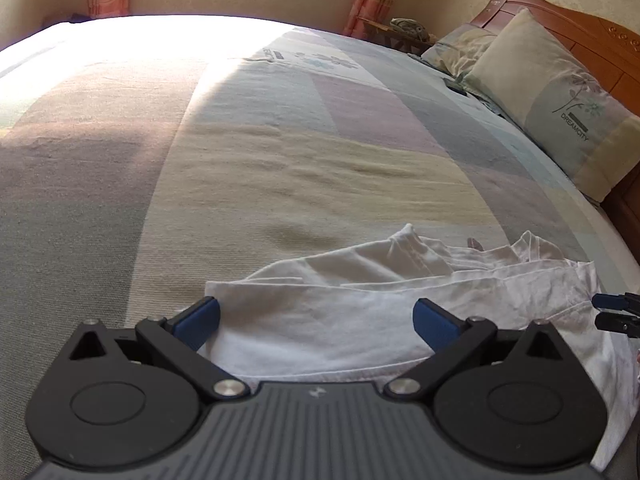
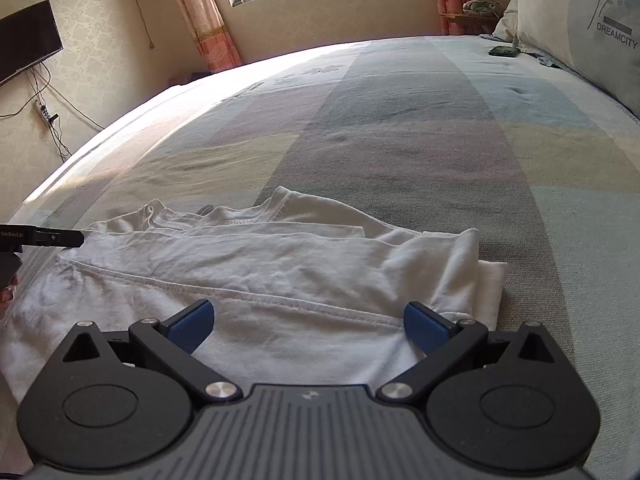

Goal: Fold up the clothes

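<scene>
1. Left wrist view: the left gripper (image 1: 316, 316) hangs low over the near edge of the white garment (image 1: 340, 320), its 2 blue-padded fingers (image 1: 200, 322) spread wide with only cloth between them and nothing pinched. My guess is that the spread suits straddling a hem or fold edge before a pinch.
2. In the same view the garment lies on the bedspread (image 1: 280, 152) at the near side of the bed, from 6 o'clock out toward 3 o'clock. It is partly doubled over itself, with a rumpled sleeve or collar end toward 1 o'clock, so it reads as a half-made fold rather than a neat bundle.
3. At 3 o'clock the tip of the right gripper (image 1: 616, 314) pokes in beside the garment's far end; the 2 tools bracket the cloth, which would suit lifting both ends together.
4. The pillow (image 1: 560, 116) at 2 o'clock reads "DREAMCITY" under a flower print.
5. Right wrist view: the right gripper (image 2: 308, 320) also stands wide apart, empty, over the stitched hem of the white garment (image 2: 280, 264) at 6 o'clock.
6. The left gripper (image 2: 52, 237) enters at 9 o'clock, level with the cloth; small lettering on its side seems to say "Gen Robot.AI", though it is too fine to be sure.
7. The pillow (image 2: 580, 32) at 2 o'clock again shows "DREAMCITY".
</scene>
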{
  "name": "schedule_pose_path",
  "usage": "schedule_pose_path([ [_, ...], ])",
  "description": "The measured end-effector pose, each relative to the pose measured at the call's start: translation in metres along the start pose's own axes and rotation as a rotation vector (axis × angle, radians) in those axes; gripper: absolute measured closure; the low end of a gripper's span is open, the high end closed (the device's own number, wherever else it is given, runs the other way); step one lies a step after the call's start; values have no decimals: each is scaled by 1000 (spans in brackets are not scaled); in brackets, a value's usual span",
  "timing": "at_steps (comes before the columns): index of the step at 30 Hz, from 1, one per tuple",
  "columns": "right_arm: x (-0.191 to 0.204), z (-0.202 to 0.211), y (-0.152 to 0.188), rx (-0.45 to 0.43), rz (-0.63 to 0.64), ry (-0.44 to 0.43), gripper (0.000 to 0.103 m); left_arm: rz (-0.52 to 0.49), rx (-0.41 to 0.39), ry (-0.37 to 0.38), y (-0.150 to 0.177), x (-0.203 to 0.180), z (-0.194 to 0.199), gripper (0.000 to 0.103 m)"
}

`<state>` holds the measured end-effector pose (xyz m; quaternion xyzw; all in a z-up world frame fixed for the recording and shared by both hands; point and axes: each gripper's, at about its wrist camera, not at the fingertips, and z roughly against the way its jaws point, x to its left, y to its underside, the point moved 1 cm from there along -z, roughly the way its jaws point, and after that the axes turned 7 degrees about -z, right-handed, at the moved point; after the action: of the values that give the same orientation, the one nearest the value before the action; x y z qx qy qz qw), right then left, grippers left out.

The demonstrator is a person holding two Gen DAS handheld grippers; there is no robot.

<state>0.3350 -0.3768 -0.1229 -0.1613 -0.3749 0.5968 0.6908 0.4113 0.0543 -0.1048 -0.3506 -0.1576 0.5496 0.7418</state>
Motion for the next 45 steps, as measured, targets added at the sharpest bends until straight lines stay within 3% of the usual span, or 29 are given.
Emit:
schedule_pose_path([
  [2,0,11,-2,7,-26,67,0,-7,-17,7,0,-3,16,1],
  [5,12,37,6,-11,4,91,0,-49,-45,77,12,-22,47,1],
  [8,33,61,28,-18,65,74,0,-126,-41,136,38,-47,71,1],
  [11,48,74,61,-22,122,137,0,-204,-11,146,76,-67,87,1],
  [16,53,84,112,10,154,246,0,-91,59,87,118,-45,98,1],
  [21,54,107,121,-25,65,208,0,-88,-18,141,115,-51,123,1],
  [23,61,109,118,-48,65,192,0,-91,-3,146,116,-56,117,1],
  [26,66,104,115,-46,42,163,0,-43,80,101,125,-52,99,1],
  [31,49,103,130,13,-10,230,0,-70,36,93,122,-56,119,1],
  [33,46,113,128,-16,-46,194,0,-99,3,105,116,-62,124,1],
  [36,45,117,117,-59,-105,119,0,-58,11,106,118,-59,119,1],
  [40,42,103,109,-53,-174,64,0,8,30,104,122,-53,109,1],
  [45,19,112,122,-58,-274,77,0,100,33,113,123,-39,111,1],
])
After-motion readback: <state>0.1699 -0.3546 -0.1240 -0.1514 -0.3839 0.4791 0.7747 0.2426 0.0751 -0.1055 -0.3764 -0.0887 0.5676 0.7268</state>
